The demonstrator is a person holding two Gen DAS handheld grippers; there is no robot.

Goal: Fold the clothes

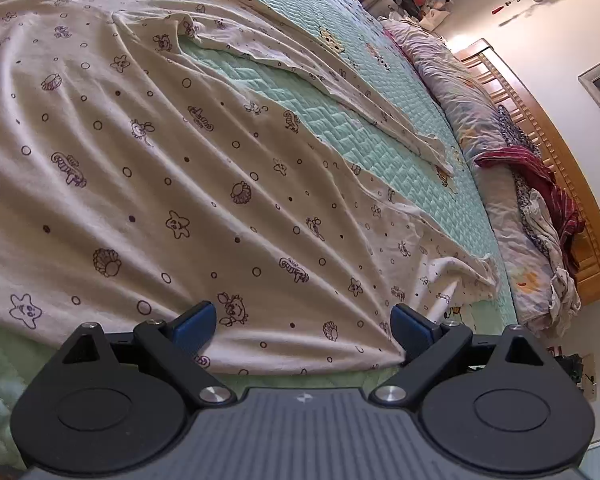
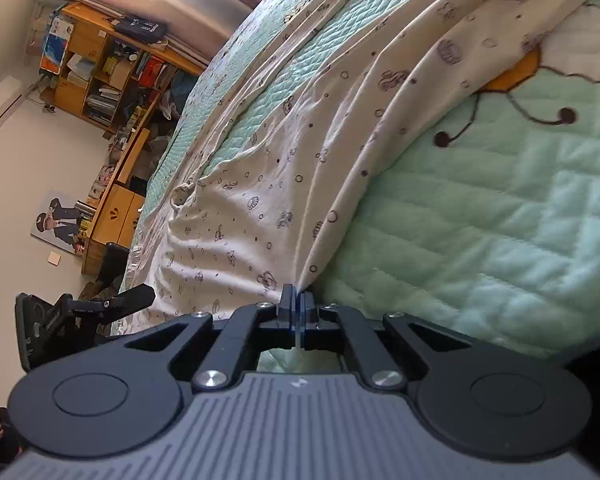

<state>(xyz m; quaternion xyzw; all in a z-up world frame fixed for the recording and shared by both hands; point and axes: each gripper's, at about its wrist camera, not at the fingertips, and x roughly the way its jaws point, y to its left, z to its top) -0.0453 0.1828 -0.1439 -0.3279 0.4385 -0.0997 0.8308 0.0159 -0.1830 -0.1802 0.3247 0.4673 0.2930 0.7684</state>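
The left wrist view is taken low at the near edge of the bed [image 1: 400, 148], facing along it toward the headboard [image 1: 540, 152], very close to the printed garment [image 1: 140, 160]. The right wrist view is set close at another edge, facing the shelves [image 2: 100, 76]. The garment [image 2: 260, 200] and the bed [image 2: 500, 200] are shared by both.

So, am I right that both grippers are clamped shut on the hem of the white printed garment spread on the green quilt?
Not quite: only the right gripper is shut on the white printed garment, as the right wrist view shows. The left wrist view shows the left gripper open over the hem, gripping nothing. The green quilt part is correct.
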